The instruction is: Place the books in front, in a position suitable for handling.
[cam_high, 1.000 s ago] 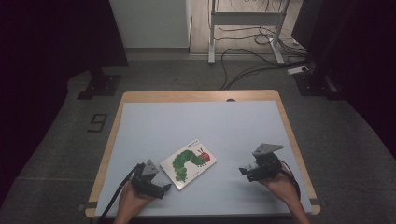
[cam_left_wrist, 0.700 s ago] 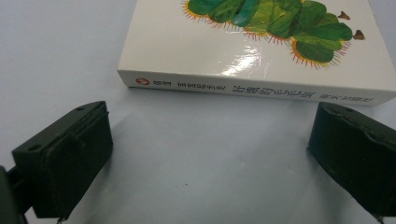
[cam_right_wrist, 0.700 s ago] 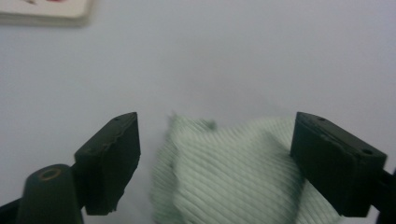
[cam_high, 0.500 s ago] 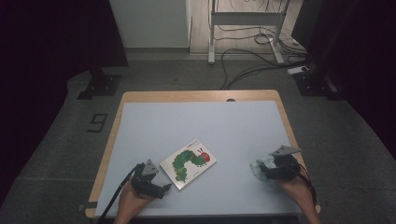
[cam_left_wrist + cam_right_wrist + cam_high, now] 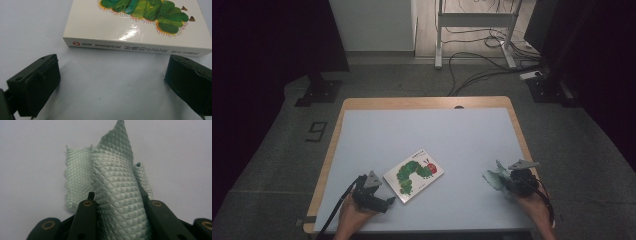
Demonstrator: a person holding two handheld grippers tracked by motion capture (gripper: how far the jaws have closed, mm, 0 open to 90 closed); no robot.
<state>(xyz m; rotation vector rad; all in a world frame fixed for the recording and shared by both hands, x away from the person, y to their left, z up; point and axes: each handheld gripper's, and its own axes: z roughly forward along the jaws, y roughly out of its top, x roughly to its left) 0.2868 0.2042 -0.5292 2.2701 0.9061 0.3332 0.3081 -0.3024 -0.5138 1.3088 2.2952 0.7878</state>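
The right gripper (image 5: 506,181) is pinching a pale green cloth (image 5: 117,187) well right of the book (image 5: 414,174), wiping not yet begun, while the left gripper (image 5: 110,82) is gaping just beside its spine.

The left claw (image 5: 388,201) lies low in the person's left hand (image 5: 354,217), its two black jaws spread wide apart with nothing between them. The right claw (image 5: 502,181), gripped by the right hand (image 5: 534,205), has its jaws drawn close together, pinching what sits between them.
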